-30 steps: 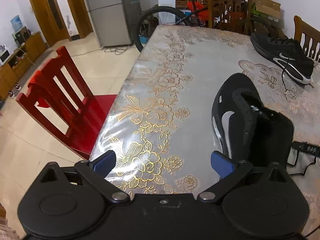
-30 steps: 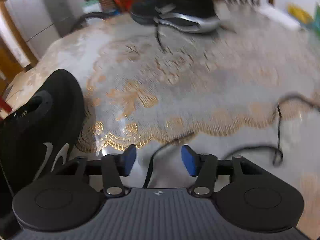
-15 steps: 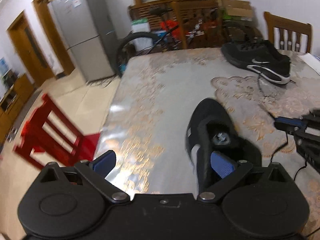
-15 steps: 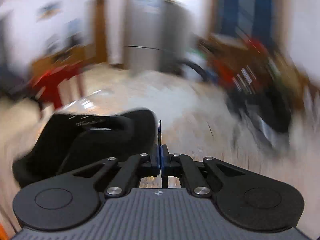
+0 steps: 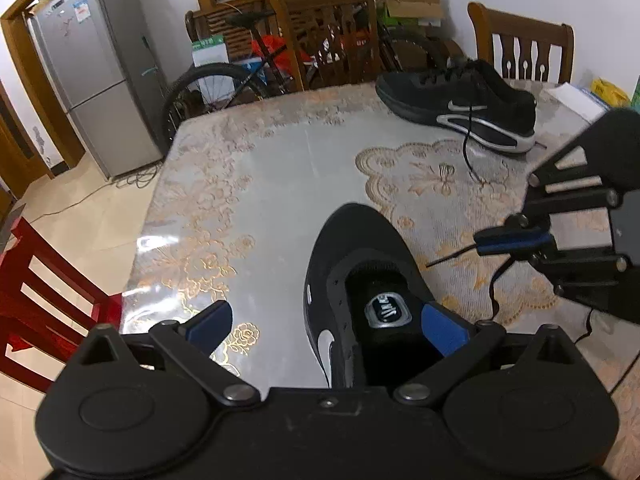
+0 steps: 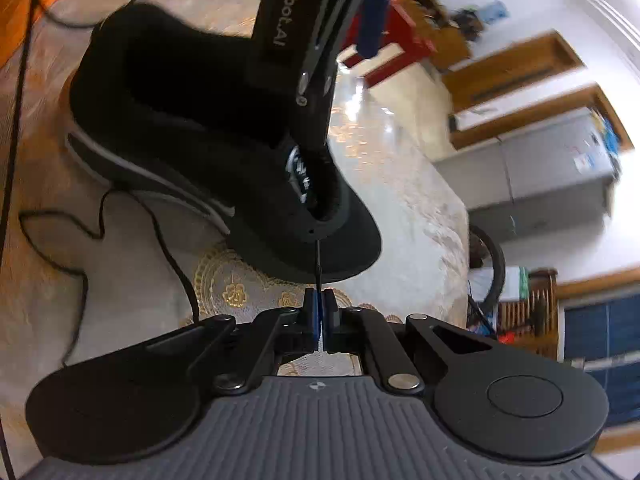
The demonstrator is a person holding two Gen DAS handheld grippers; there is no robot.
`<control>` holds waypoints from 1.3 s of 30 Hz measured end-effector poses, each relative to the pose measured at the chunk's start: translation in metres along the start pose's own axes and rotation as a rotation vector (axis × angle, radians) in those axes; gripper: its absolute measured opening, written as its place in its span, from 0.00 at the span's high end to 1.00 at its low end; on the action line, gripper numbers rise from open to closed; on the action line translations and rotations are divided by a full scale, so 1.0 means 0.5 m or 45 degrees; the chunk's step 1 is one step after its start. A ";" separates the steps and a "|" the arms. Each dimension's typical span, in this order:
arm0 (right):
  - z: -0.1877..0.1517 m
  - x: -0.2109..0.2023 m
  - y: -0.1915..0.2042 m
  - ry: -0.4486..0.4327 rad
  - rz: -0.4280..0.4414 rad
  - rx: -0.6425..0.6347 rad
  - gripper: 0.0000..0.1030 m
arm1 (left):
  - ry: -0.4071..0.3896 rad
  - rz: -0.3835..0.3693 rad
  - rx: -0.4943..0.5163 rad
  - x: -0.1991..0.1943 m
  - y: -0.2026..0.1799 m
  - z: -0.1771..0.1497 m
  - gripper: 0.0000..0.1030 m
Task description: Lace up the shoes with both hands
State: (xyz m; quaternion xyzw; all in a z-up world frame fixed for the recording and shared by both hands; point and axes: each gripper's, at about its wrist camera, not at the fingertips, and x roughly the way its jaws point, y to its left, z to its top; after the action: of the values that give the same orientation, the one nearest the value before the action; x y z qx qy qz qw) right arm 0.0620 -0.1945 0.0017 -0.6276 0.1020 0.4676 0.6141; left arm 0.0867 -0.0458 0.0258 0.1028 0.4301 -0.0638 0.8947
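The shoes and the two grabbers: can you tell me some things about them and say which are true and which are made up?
1. The right gripper is shut on the tip of a black shoelace. True.
2. The left gripper is squeezing the near shoe. False: its jaws stand wide open, with the shoe's opening between them.
3. The near shoe has no lace in its holes. True.
4. The far shoe sits on a chair. False: it lies on the table, with a lace hanging off its side.
5. The lace tip points toward the near shoe. True.
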 end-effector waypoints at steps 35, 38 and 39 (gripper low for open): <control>0.042 0.047 -0.027 0.001 0.082 -0.187 0.98 | 0.075 -0.057 -0.078 0.024 0.021 -0.026 0.02; 0.044 0.051 -0.029 -0.015 0.084 -0.183 0.98 | 0.077 -0.052 -0.082 0.024 0.023 -0.027 0.02; 0.045 0.051 -0.028 -0.018 0.086 -0.184 0.98 | 0.077 -0.050 -0.083 0.025 0.023 -0.027 0.02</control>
State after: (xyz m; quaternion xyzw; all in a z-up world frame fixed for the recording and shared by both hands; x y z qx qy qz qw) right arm 0.0753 -0.1606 -0.0027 -0.6630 0.0849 0.4987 0.5518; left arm 0.0865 -0.0316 0.0094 0.0670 0.4606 -0.0644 0.8827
